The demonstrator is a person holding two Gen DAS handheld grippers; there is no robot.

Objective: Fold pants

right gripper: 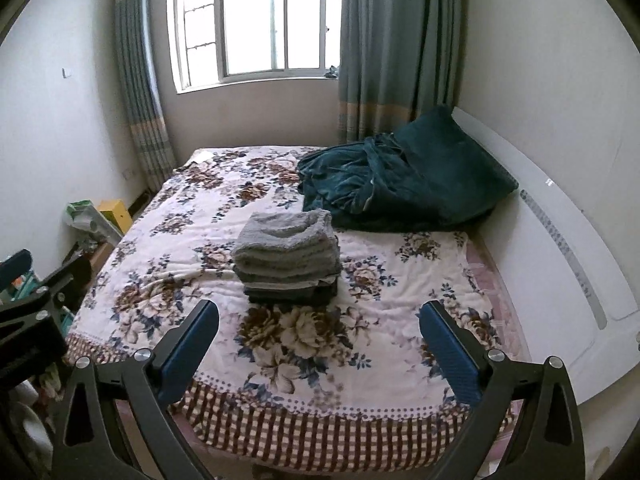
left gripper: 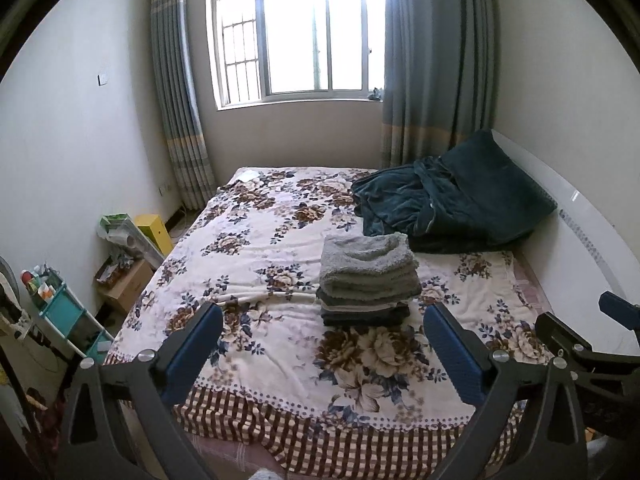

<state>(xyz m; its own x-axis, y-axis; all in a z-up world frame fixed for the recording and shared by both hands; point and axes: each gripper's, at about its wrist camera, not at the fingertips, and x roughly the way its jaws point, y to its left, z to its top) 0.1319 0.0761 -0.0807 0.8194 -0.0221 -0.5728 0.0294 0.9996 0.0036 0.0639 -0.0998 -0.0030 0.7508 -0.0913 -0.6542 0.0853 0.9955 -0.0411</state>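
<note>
Two grippers, left (left gripper: 322, 344) and right (right gripper: 319, 340), spread wide, holding nothing, held back at bed (left gripper: 248, 248) foot. Folded stack (left gripper: 368, 280) at 12 o'clock of left, squared mid-bed. Loose pants: none identifiable; teal blanket (left gripper: 452, 200) at 1 o'clock.

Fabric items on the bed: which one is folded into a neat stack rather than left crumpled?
The grey stack in the middle of the bed is folded in layers; the dark teal blanket behind it lies rumpled.
</note>
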